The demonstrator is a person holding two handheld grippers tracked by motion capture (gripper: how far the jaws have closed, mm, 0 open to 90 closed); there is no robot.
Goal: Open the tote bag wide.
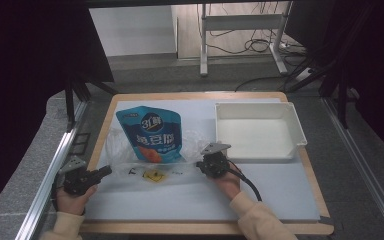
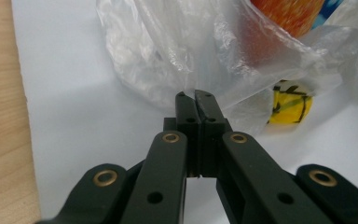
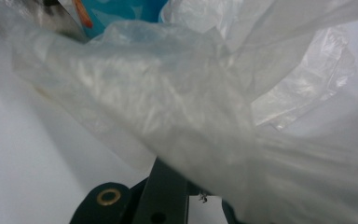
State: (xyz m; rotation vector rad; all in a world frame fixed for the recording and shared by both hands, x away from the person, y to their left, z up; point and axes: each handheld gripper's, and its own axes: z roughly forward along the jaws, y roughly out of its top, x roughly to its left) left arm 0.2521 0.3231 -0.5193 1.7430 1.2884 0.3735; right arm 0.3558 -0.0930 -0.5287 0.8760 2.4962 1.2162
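Clear plastic bag (image 1: pixel 145 160) stretches between my tools — left gripper (image 1: pixel 105 171) pinches its left edge, right gripper (image 1: pixel 203 164) its right; both hands low, wrists level.

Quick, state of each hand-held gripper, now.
Left hand-held gripper: closed on the clear plastic bag edge.
Right hand-held gripper: closed, bag draped over its jaws; apparently gripping it.

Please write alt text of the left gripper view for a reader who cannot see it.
The left gripper, two black jaws closed together, pinches the edge of a crumpled clear plastic bag lying on a white mat. A small yellow printed label shows under the plastic at right, and the wooden table edge runs along the left.
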